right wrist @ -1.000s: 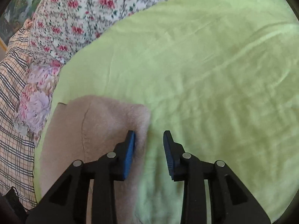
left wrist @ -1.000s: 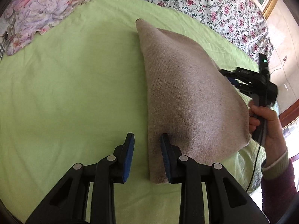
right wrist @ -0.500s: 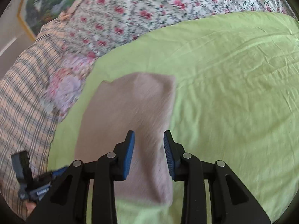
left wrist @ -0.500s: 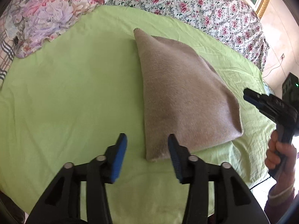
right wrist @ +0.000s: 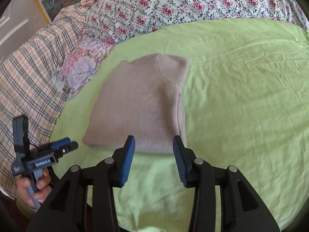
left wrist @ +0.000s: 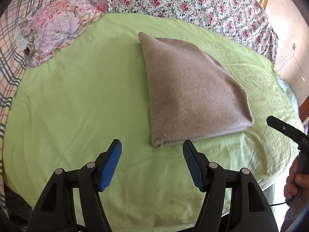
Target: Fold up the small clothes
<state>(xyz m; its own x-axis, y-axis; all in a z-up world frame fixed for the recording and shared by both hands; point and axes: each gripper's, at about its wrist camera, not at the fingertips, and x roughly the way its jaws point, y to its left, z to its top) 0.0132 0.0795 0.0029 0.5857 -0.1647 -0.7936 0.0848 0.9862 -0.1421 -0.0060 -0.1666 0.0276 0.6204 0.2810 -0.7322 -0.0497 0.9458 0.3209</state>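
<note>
A beige knitted garment lies folded into a flat, thick packet on the green sheet, its surface smooth and its near edge showing stacked layers. From the left wrist view it sits just ahead of the left gripper and a little to its right, one near corner reaching between the fingertips' line but apart from them. The left gripper's blue pads stand wide apart, holding nothing and touching nothing. From the right wrist view the garment lies straight ahead and slightly left of the right gripper, whose jaws are likewise spread and empty; whether its tips hover over the near hem or only in front of it is hard to judge, the frame being a bit blurred. The packet's long axis runs away from both grippers toward the floral bedding, narrowing to a corner at the far end in the left view.
</note>
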